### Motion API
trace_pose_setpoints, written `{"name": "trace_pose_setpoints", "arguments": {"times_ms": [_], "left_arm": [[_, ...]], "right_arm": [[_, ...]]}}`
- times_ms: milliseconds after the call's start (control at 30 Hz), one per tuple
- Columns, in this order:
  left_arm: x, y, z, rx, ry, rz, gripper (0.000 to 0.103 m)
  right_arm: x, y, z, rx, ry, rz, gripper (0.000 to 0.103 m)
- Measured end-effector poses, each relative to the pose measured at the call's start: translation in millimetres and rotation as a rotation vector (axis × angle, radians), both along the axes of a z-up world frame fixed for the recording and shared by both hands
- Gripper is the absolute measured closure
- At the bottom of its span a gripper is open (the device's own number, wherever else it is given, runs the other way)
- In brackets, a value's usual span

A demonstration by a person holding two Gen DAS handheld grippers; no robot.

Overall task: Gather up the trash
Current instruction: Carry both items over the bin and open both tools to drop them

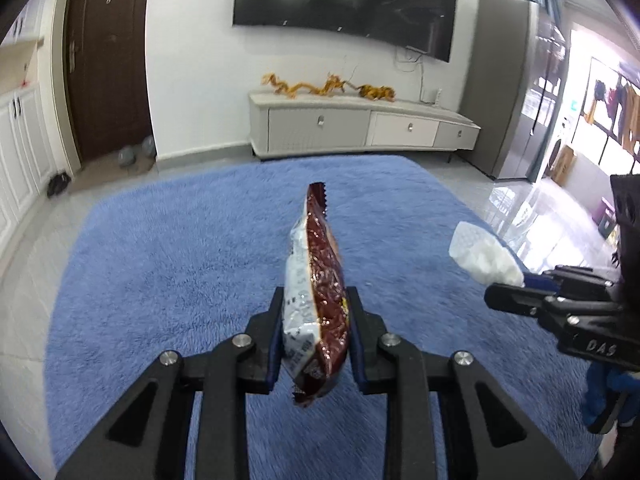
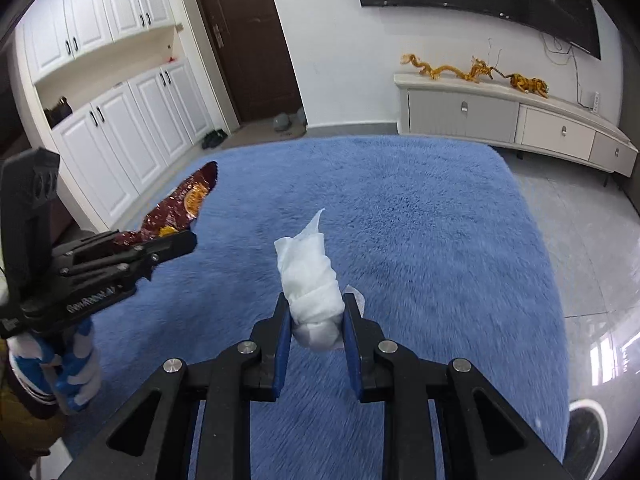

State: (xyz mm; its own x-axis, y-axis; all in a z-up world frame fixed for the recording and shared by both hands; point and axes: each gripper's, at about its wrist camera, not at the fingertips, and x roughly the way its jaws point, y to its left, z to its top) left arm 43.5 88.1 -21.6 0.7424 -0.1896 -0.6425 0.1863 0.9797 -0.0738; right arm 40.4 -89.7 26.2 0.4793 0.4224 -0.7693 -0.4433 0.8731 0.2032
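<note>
My left gripper (image 1: 316, 300) is shut on a dark red and white snack wrapper (image 1: 316, 276) and holds it upright above the blue rug (image 1: 180, 260). My right gripper (image 2: 314, 308) is shut on a crumpled white tissue (image 2: 310, 276), also held above the rug (image 2: 440, 240). In the left wrist view the right gripper (image 1: 504, 292) shows at the right edge with the tissue (image 1: 484, 254) sticking out. In the right wrist view the left gripper (image 2: 176, 246) shows at the left with the wrapper (image 2: 180, 208).
A white TV cabinet (image 1: 360, 124) with yellow dragon figures (image 1: 320, 88) stands against the far wall under a black TV (image 1: 344, 0). A brown door (image 2: 244, 36) and white cupboards (image 2: 120, 120) are to the left. Glossy tile floor (image 2: 592, 260) surrounds the rug.
</note>
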Motion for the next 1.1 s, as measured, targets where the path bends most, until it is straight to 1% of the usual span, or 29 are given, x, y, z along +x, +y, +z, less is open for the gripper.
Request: {"name": "trace_pose_setpoints", "arguments": {"times_ms": [133,300,533,733,867,1100], "left_arm": [[-27.1,-17.3,18.2,0.022,-0.040,-0.022,0.078],[-57.9,-47.8,36.6,0.059,-0.085,-0.071,0.078],[-81.2,-94.2,54.7,0.087,-0.126,-0.146,0.077],[-92.3,-132.6,61.7,0.108,-0.134,-0.212,0.077],[-96.1,-165.9,63.9,0.124,-0.132,-0.268,0.078],[-95.7,-233.3,59.9,0.165,-0.117,-0.378,0.077]], "right_arm": [[-26.5,-14.3,24.5,0.027,-0.044,-0.028,0.080],[-54.6,-45.9,48.3,0.049,-0.092,-0.089,0.080],[-89.6,-97.0,70.7,0.065,-0.144,-0.208,0.080],[-115.6,-143.4,80.3,0.073,-0.180,-0.326,0.080],[-131.5,-172.8,81.9,0.072,-0.199,-0.405,0.080],[-150.1,-231.2,74.4,0.062,-0.203,-0.552,0.080]]}}
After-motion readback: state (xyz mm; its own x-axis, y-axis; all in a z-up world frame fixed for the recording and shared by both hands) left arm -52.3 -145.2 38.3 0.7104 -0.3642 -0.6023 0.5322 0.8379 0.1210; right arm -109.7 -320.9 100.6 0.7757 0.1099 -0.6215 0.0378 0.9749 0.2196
